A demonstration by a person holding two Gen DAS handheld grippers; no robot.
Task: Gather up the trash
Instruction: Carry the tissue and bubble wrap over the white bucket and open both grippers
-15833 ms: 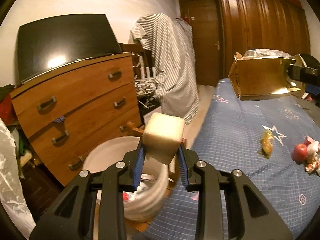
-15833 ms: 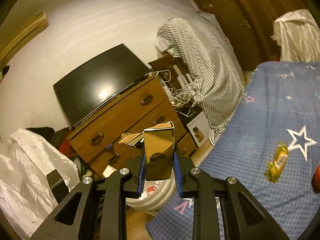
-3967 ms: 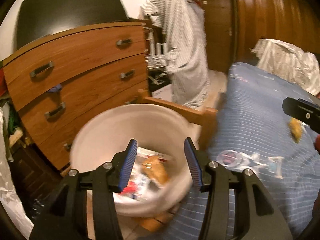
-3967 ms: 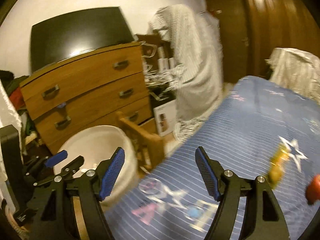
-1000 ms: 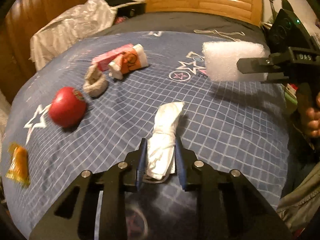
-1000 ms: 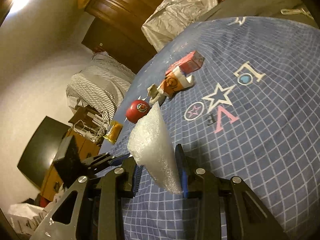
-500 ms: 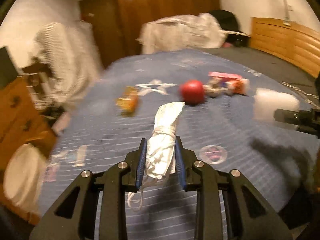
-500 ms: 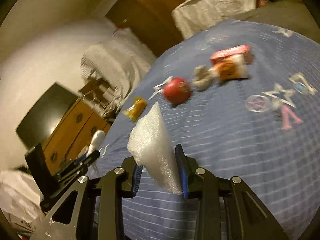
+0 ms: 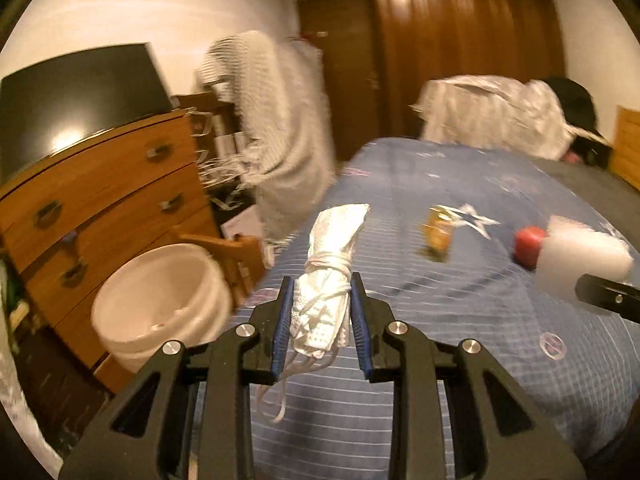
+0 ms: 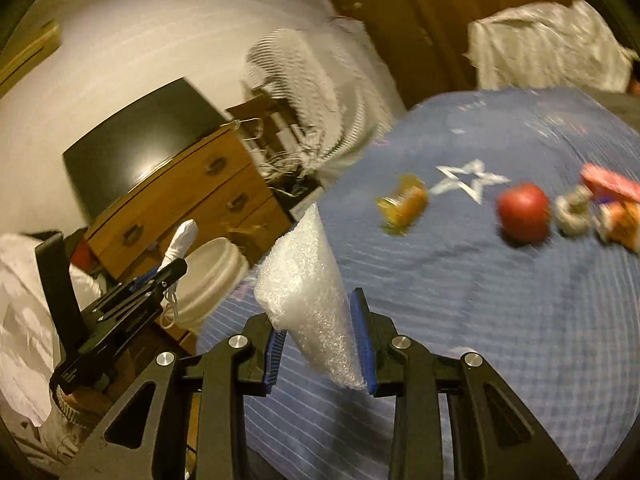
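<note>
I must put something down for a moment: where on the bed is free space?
Free: the blue bedspread near the foot, in front of the yellow wrapper and red ball. Crowded: the row from the ball rightward, with the small ring and pink box.

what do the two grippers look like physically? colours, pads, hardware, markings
Both are matte black with angular linkage arms that have triangular cut-outs and silver round screw heads at the pivots. The left gripper and right gripper each carry ribbed blue finger pads. Seen from the right wrist, the left one has a tall black plate behind; any lettering is blurred. No cables or sleeves visible.
</note>
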